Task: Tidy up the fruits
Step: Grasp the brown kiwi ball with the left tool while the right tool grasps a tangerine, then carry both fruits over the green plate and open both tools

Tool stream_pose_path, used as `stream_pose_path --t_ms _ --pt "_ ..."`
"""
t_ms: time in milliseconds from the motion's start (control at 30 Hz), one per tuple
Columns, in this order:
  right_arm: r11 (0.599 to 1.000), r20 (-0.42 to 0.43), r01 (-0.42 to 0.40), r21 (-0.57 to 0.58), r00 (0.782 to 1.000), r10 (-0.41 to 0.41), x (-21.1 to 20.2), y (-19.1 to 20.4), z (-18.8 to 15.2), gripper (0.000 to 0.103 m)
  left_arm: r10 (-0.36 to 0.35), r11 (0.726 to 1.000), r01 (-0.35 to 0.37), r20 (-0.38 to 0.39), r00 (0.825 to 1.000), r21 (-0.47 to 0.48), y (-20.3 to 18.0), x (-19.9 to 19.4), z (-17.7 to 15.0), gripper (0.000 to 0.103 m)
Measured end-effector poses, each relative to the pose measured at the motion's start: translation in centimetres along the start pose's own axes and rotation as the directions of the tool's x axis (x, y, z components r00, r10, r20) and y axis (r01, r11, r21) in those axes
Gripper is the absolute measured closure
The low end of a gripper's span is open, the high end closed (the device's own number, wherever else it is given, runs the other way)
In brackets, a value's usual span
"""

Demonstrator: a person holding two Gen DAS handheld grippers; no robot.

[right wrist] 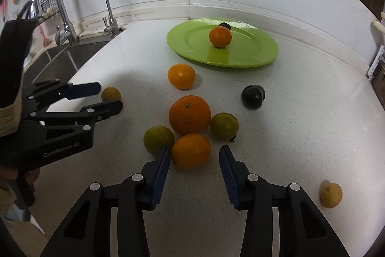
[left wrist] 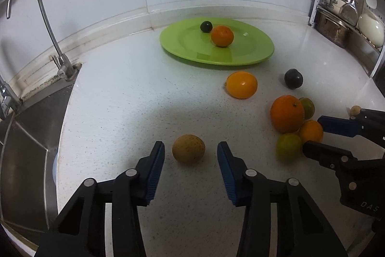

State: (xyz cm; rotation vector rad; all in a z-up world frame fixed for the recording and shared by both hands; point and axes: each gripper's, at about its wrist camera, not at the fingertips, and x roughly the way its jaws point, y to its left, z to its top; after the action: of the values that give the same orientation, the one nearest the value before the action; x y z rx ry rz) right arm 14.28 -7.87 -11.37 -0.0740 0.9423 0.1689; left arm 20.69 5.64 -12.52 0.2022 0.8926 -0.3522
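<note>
A tan round fruit (left wrist: 188,149) lies on the white counter between the fingers of my left gripper (left wrist: 190,151), with a gap on each side, so the gripper is open. My right gripper (right wrist: 195,152) is open around a small orange (right wrist: 190,151); its left pad is at the fruit's edge and its right pad stands clear. Behind that orange cluster a big orange (right wrist: 189,114) and two green citrus (right wrist: 158,139) (right wrist: 224,126). Farther back, a green plate (right wrist: 192,40) holds an orange (right wrist: 220,36) and a dark plum (left wrist: 206,26).
Loose on the counter are another orange (right wrist: 181,76), a dark plum (right wrist: 253,96) and a yellow fruit (right wrist: 331,195). A steel sink (left wrist: 28,148) with a faucet (left wrist: 48,23) drops off at the left. A rack of pots and utensils (left wrist: 336,23) stands at the back right.
</note>
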Motion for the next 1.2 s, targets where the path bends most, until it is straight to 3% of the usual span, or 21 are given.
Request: stream_pose_path --t_ms 233,700,1200 --pt "1.0 0.007 -0.02 -0.005 1.0 0.02 0.0 0.0 0.2 0.066 -0.004 1.0 0.004 -0.009 1.0 -0.001 -0.1 0.3 0.0 0.074" --pt "1.0 0.056 -0.02 -0.002 0.998 0.02 -1.6 -0.3 0.1 0.066 -0.013 1.0 0.013 0.029 0.999 -0.005 -0.6 -2.1 -0.2 0.074" --pt "1.0 0.154 -0.009 -0.008 0.988 0.01 -5.3 -0.4 1.1 0.066 -0.011 0.999 0.014 0.128 0.992 -0.028 -1.2 -6.6 0.9 0.074"
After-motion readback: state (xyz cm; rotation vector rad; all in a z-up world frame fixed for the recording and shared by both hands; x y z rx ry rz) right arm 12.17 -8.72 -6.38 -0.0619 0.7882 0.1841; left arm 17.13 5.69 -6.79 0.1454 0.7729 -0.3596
